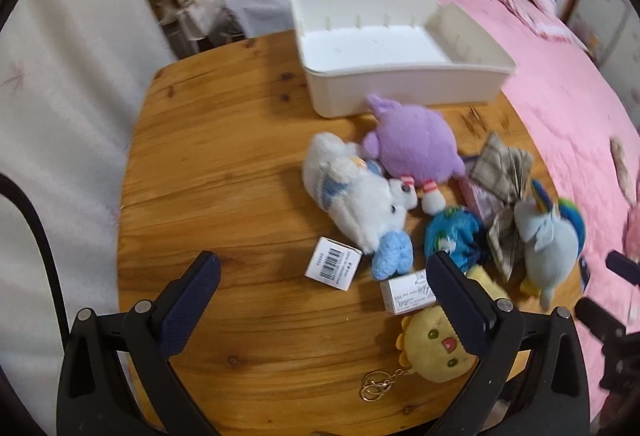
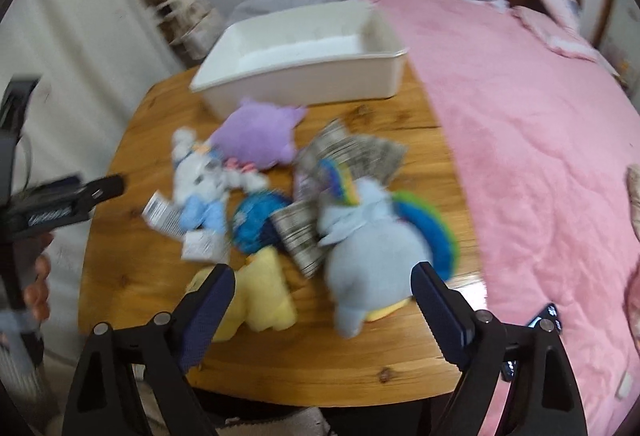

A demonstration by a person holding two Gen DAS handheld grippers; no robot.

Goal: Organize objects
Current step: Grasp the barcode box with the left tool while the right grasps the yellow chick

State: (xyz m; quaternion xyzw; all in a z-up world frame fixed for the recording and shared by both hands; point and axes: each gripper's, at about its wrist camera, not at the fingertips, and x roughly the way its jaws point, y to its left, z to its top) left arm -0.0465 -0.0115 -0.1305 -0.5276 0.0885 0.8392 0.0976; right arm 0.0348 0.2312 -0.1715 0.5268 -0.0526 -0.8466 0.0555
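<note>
My right gripper hangs released over the grey rainbow-maned plush, which lies on the table at 5 o'clock from the white bin. I should straddle its body squarely (avoiding the plaid cloth). My left gripper is released too.

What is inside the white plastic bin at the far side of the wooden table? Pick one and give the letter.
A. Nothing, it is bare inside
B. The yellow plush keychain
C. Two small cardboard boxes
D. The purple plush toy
A: the white plastic bin shows only its bare floor, while the purple plush toy lies on the wooden table in front of it.
</note>
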